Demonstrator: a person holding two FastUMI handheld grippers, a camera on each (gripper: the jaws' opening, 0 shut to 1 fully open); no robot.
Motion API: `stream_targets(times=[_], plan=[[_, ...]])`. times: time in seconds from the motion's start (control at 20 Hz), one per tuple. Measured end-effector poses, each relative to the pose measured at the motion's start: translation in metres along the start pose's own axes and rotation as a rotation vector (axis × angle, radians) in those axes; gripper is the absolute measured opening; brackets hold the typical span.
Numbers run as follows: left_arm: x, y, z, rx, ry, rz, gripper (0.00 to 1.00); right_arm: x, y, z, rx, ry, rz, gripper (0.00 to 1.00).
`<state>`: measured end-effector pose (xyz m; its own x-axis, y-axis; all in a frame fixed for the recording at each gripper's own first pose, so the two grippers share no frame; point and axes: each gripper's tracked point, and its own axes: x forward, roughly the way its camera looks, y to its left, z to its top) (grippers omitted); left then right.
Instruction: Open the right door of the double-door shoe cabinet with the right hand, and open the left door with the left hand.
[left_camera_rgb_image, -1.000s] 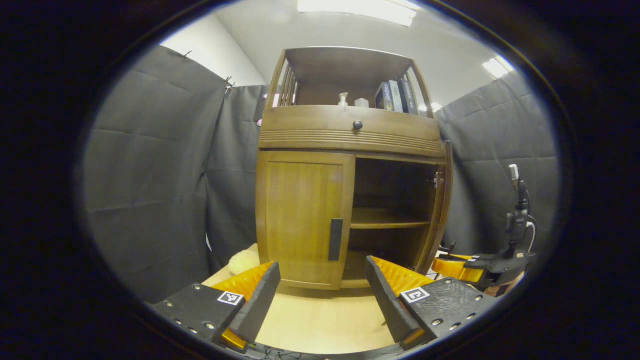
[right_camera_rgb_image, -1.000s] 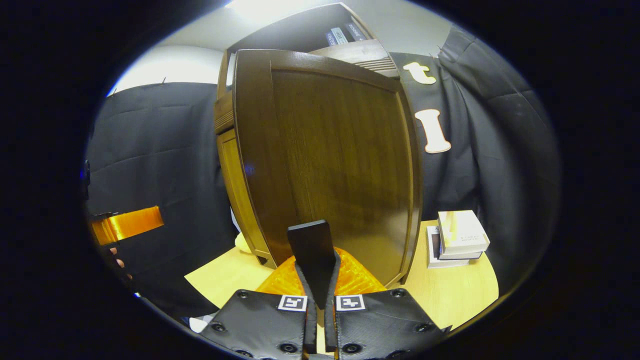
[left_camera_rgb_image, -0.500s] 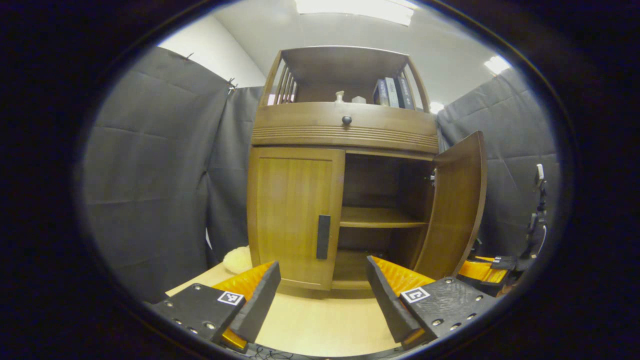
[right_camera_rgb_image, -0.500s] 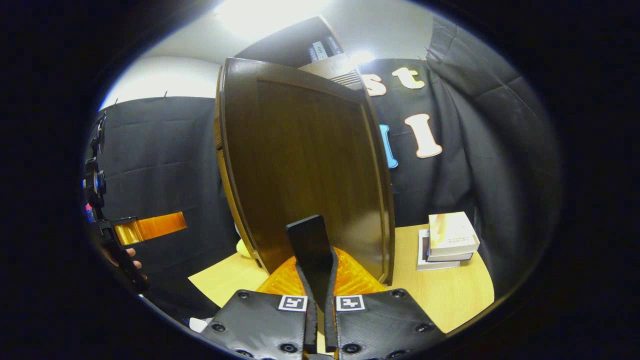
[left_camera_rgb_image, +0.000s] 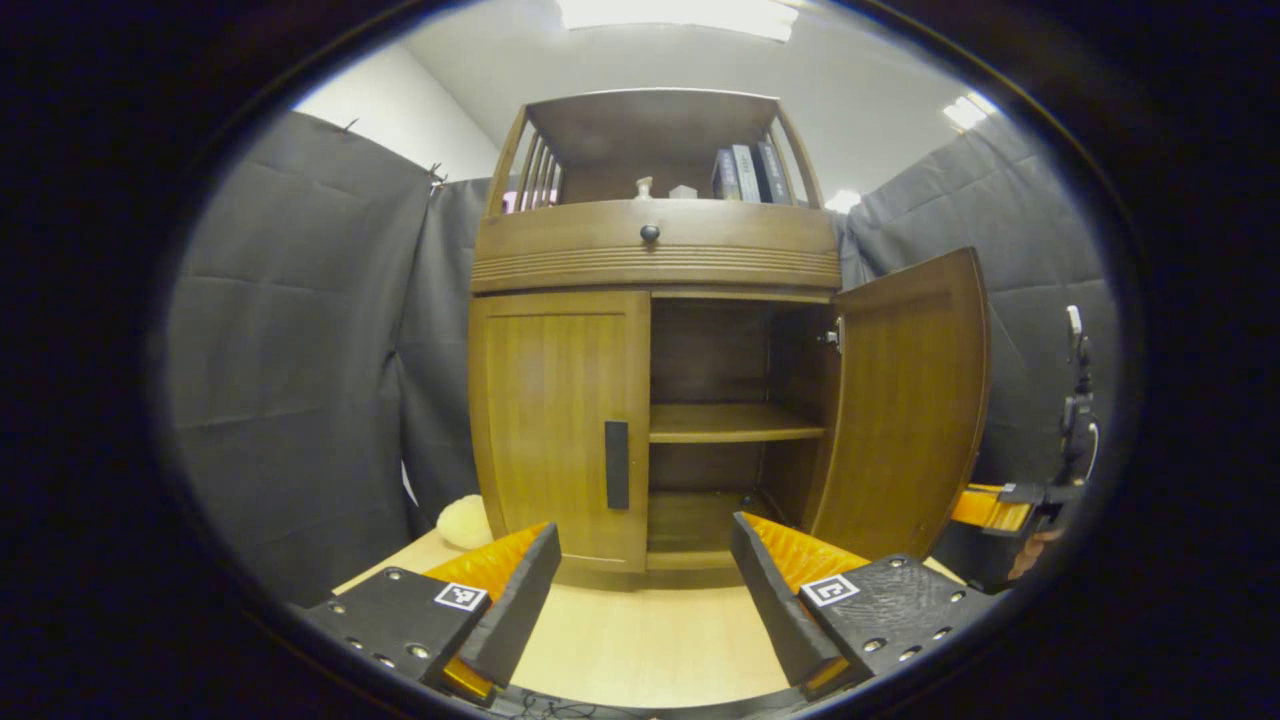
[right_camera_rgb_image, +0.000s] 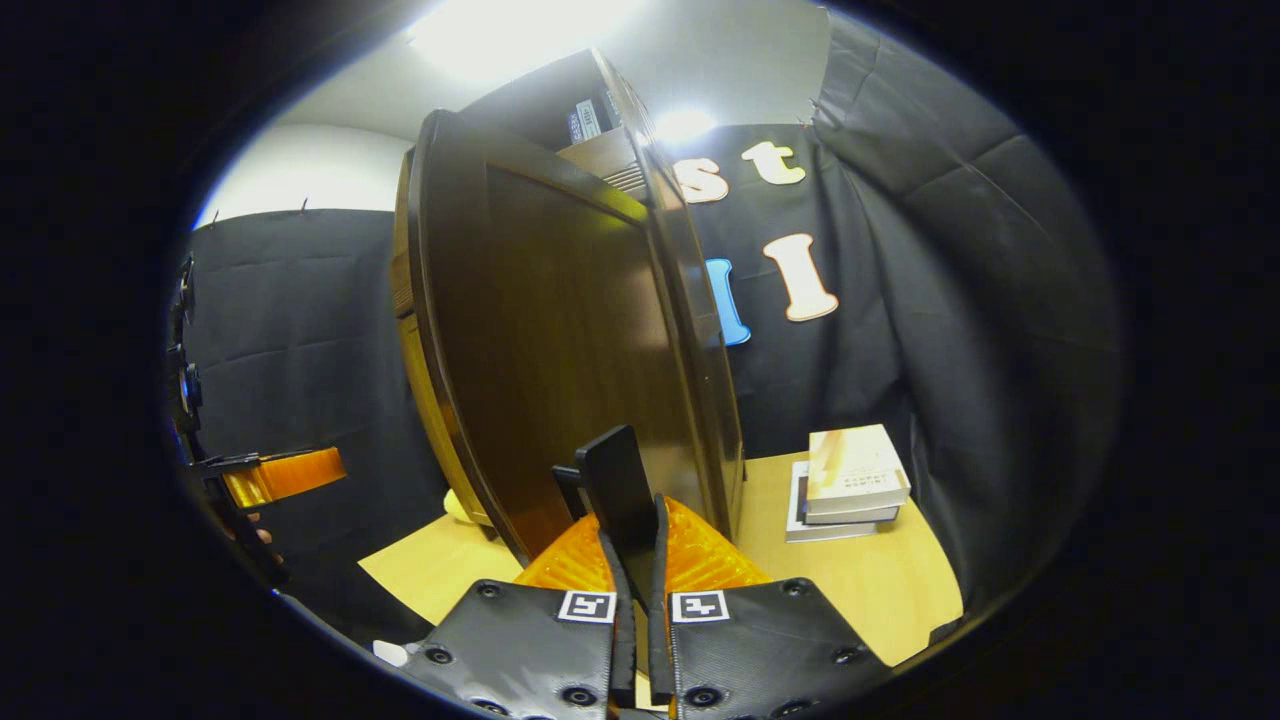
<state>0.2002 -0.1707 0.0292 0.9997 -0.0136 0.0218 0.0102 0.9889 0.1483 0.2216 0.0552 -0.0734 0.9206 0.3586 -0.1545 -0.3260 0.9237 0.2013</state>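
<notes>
In the left gripper view, my left tongs (left_camera_rgb_image: 640, 590) sit spread wide apart and grasp nothing, low over the pale surface (left_camera_rgb_image: 640, 640) in front of the cabinet (left_camera_rgb_image: 655, 330). The left door (left_camera_rgb_image: 555, 420) is closed, its dark handle (left_camera_rgb_image: 617, 465) upright near the inner edge, just above and between my fingers. The right door (left_camera_rgb_image: 905, 410) stands swung out well past halfway, showing a shelf (left_camera_rgb_image: 735, 422) inside. Above the doors I see a drawer (left_camera_rgb_image: 655, 245) with a round knob (left_camera_rgb_image: 650, 233), and books (left_camera_rgb_image: 745, 175) on the top shelf. A pale soft lump (left_camera_rgb_image: 465, 522) lies on the surface by the cabinet's left foot. At the far right edge I see the right tongs (left_camera_rgb_image: 990, 505) behind the open door, with part of a hand below them.

In the right gripper view, my right tongs (right_camera_rgb_image: 630, 520) are clenched on the right door's handle (right_camera_rgb_image: 612, 485), both fingers pressing it from either side. The right door (right_camera_rgb_image: 560, 340) rises edge-on just ahead. A stack of books (right_camera_rgb_image: 850, 480) rests on the surface (right_camera_rgb_image: 870, 580) to the right. Far left, I see the left tongs (right_camera_rgb_image: 280, 475).
</notes>
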Motion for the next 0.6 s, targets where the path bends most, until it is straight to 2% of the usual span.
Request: stream_targets(times=[0.2,0.35,0.6], plan=[[-0.008,-0.007,-0.006,-0.027,0.013,-0.029,1.00,-0.002,-0.018,0.005,-0.003,-0.014,-0.058,0.04],[-0.013,-0.010,-0.010,-0.030,0.034,-0.037,1.00,-0.001,-0.017,0.005,0.036,-0.011,-0.050,0.04],[-0.019,-0.022,-0.007,-0.037,0.037,-0.082,1.00,-0.002,-0.026,0.006,0.014,-0.016,-0.088,0.06]])
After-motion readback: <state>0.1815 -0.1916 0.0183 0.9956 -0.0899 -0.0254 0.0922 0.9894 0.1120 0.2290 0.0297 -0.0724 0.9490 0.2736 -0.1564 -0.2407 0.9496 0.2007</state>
